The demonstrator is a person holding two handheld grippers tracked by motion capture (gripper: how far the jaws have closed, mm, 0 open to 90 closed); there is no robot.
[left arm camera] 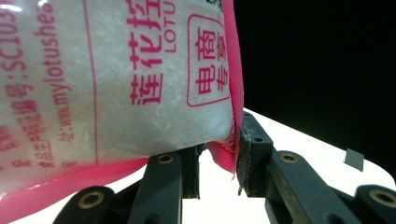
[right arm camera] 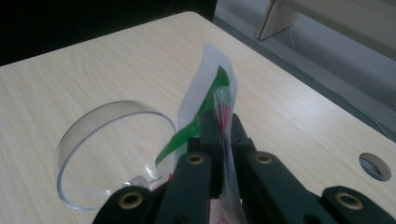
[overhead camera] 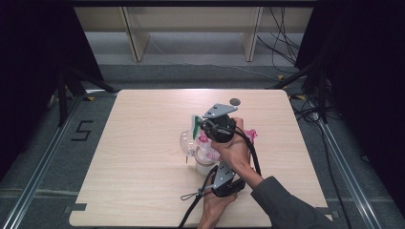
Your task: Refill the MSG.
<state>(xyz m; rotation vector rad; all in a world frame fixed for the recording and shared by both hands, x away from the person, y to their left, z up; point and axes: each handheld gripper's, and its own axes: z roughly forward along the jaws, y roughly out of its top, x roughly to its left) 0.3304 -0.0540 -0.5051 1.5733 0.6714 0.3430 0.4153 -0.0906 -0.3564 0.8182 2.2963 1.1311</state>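
A clear bag of white grains [left arm camera: 116,79] with pink print and pink seams hangs over the table [overhead camera: 143,157] between my two grippers. In the high view the bag [overhead camera: 206,151] is near the table's middle. My left gripper [left arm camera: 217,158] holds its lower pink corner between the pads, and it comes in from the near edge [overhead camera: 210,166]. My right gripper [right arm camera: 222,123] is shut on the bag's flat top edge [right arm camera: 212,88], a white and green strip that stands up past the jaws. The right gripper [overhead camera: 200,130] sits above the bag. The bag's middle is hidden behind the right hand.
A clear round container [right arm camera: 107,149] lies on the table just left of the bag, also seen from above [overhead camera: 185,140]. A round hole [overhead camera: 234,101] is cut in the tabletop near the far edge. Pink wrapping [overhead camera: 251,134] lies right of the hands. Dark stands flank the table.
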